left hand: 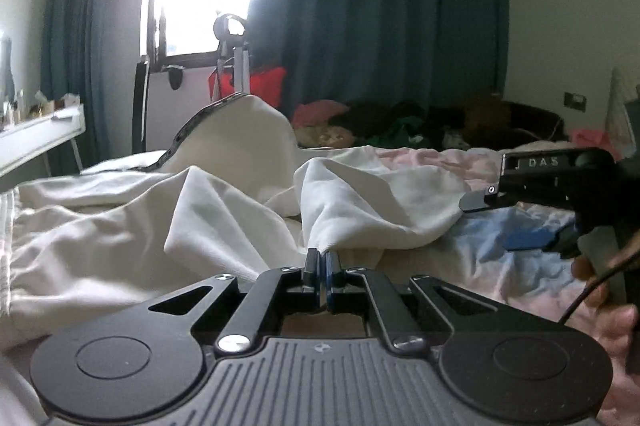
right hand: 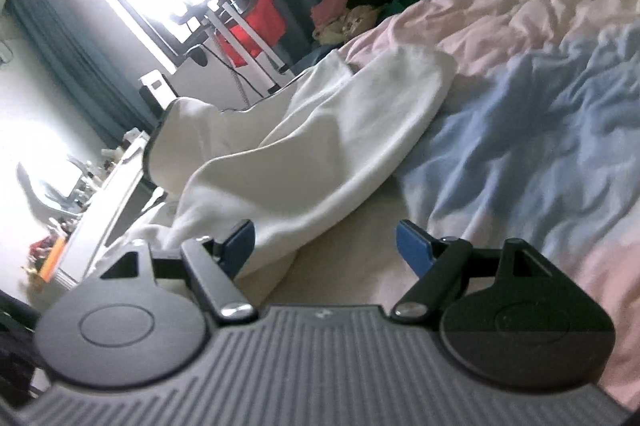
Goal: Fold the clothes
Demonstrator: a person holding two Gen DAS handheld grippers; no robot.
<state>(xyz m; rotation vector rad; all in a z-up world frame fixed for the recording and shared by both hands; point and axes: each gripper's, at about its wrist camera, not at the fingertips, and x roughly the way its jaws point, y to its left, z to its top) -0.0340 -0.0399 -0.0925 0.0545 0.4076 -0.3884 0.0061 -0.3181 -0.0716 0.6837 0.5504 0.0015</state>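
Observation:
A white garment [left hand: 224,210] with a dark trimmed edge lies crumpled on the bed. My left gripper [left hand: 321,258] is shut on a bunched fold of it, and the cloth rises from the pinched tip in a taut ridge. In the right wrist view the same white garment [right hand: 320,154] stretches across the bed. My right gripper [right hand: 325,246] stands open just above the bedding, its left blue pad beside the cloth's near edge and nothing between the pads. In the left wrist view, the right gripper [left hand: 516,218] shows at the right edge, held by a hand [left hand: 612,322].
The pink and blue duvet [right hand: 540,130] covers the bed. A heap of dark, green and pink clothes [left hand: 400,126] lies at the far side below teal curtains [left hand: 380,6]. A white desk [left hand: 36,138] with small items stands left; a tripod [left hand: 234,62] and red bag are by the window.

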